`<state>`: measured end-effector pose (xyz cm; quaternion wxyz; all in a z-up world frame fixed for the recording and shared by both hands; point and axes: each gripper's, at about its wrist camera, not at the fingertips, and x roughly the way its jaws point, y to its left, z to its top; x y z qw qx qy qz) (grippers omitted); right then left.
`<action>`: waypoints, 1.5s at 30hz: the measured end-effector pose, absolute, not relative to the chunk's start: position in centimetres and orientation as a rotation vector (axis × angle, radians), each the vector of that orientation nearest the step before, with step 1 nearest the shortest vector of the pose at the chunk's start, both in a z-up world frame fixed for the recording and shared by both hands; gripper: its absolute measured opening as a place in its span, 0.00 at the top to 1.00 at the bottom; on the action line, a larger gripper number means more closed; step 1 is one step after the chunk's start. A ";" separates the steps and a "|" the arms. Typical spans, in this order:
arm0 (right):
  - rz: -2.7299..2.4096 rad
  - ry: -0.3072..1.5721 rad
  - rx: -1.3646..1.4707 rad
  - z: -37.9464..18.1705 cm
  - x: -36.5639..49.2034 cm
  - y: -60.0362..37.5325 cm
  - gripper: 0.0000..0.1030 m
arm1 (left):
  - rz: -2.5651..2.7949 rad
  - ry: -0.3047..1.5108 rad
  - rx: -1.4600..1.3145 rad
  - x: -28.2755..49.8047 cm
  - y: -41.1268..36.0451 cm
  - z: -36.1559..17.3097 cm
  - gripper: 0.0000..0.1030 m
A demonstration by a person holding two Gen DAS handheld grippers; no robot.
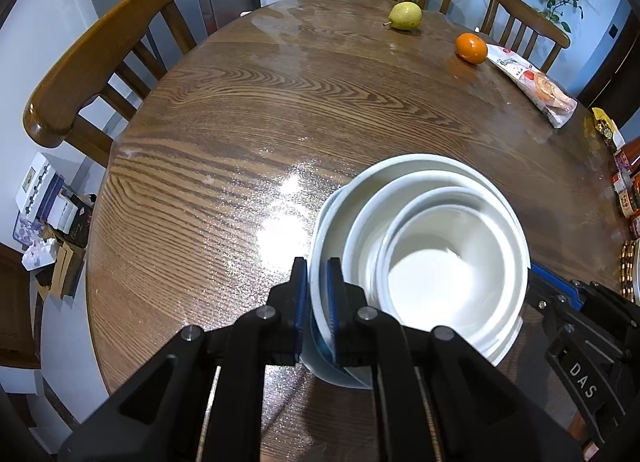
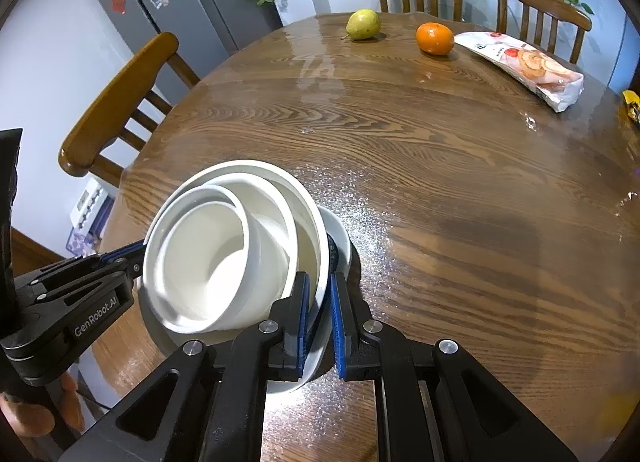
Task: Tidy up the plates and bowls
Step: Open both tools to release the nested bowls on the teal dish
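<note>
Both hand-held grippers are pinching the nested white bowls by opposite rims, left hand-held gripper on one side, right hand-held gripper on the other. Stack looks tilted near the front edge of the worktop. Guessing they're mid-carry; next they'll need to set it down level before letting go.

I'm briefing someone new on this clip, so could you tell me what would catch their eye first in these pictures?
First the stack of nested white bowls at the near edge of the round wooden table, pinched at opposite rims by the left gripper and the right gripper. Then the far side: a green pear, an orange and a snack packet beside it.
</note>
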<state>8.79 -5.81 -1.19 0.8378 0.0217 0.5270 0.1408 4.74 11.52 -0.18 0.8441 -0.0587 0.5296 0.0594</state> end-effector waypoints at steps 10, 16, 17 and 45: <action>0.290 1.104 0.059 -1.1 8.7 -5.9 0.88 | 0.127 1.099 -0.120 4.5 11.7 -0.2 0.89; 0.271 1.083 0.057 -0.4 9.0 -6.2 0.88 | 0.138 1.090 -0.119 4.4 12.2 -0.1 0.75; 0.272 1.079 0.055 -0.3 9.0 -6.2 0.88 | 0.138 1.087 -0.117 4.3 12.1 -0.1 0.75; 0.316 0.974 0.058 2.4 6.1 -6.2 0.56 | 0.112 0.974 -0.136 1.8 12.2 3.4 0.35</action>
